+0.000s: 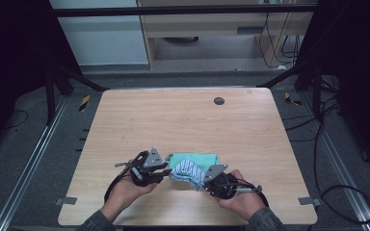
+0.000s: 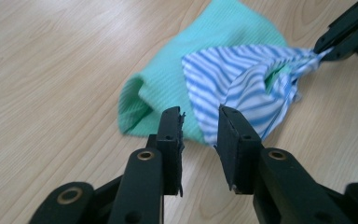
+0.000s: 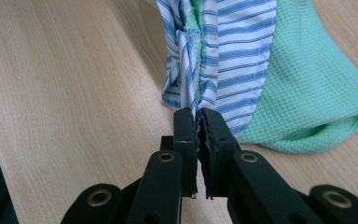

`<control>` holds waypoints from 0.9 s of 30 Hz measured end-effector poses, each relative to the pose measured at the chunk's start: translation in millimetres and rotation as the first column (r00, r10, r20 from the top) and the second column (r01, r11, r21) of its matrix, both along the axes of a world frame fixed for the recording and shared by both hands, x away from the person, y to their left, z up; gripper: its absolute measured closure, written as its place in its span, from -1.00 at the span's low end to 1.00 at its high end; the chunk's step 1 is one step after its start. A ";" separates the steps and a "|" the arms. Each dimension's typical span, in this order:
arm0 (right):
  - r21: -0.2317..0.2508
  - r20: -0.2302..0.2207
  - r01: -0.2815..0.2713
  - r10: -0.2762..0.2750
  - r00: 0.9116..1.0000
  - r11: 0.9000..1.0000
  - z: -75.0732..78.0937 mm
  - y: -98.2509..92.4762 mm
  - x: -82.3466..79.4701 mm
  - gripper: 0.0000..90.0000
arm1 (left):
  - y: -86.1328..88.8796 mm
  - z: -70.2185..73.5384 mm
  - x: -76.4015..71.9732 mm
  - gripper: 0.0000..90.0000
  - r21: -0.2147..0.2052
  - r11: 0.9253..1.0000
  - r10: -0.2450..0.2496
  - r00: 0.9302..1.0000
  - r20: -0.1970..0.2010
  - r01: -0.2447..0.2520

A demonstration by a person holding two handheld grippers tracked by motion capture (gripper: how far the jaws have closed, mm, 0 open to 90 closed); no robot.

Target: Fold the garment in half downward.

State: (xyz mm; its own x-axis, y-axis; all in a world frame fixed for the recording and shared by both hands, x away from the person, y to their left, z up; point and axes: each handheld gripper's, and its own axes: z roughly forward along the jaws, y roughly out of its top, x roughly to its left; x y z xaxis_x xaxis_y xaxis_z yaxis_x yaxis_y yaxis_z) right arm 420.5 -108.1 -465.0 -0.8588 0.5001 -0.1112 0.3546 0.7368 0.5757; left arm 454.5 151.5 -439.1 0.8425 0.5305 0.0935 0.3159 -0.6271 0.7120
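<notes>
We look along the right claw (image 3: 198, 122), its two black jaws rising from the bottom and pressed nearly together on a bunched edge of blue-and-white striped cloth (image 3: 223, 51). The striped cloth stretches away from the jaws toward the top, gathered into folds at its left side. A mint green waffle-textured cloth (image 3: 312, 88) lies beside and under it on the right, its near edge folded over. Both rest on a pale wooden bench (image 3: 74, 93).
</notes>
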 end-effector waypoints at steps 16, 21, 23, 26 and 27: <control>0.012 -0.003 0.008 -0.008 1.000 1.000 -0.1 -1.6 -2.8 0.61 | -22.9 -21.6 -2.6 0.52 0.050 0.996 -0.067 0.997 -0.031 0.069; 0.008 -0.012 0.003 -0.003 1.000 1.000 -2.4 0.1 -4.6 0.61 | -24.9 -37.1 -8.3 0.51 0.091 0.992 -0.084 0.995 -0.049 0.088; 0.002 -0.014 0.002 -0.002 1.000 1.000 -3.0 0.9 -5.2 0.61 | -24.8 -40.4 -8.7 0.51 0.094 0.991 -0.085 0.995 -0.056 0.090; 0.003 -0.014 0.003 -0.003 1.000 1.000 -3.3 0.9 -5.2 0.60 | -25.0 -42.5 -9.5 0.50 0.098 0.991 -0.086 0.995 -0.057 0.092; 0.008 -0.014 0.005 -0.005 1.000 1.000 -3.6 0.1 -5.0 0.54 | -24.9 -42.6 -9.7 0.48 0.097 0.991 -0.086 0.995 -0.057 0.091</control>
State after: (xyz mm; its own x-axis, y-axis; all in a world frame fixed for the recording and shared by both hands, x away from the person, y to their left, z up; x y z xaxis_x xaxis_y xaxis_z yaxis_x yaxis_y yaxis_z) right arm 415.5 -108.0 -468.6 -0.8578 0.5051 -0.0951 0.3661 0.7303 0.5767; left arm 444.8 126.7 -481.7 0.8909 0.4439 0.0961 0.2913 -0.7209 0.6289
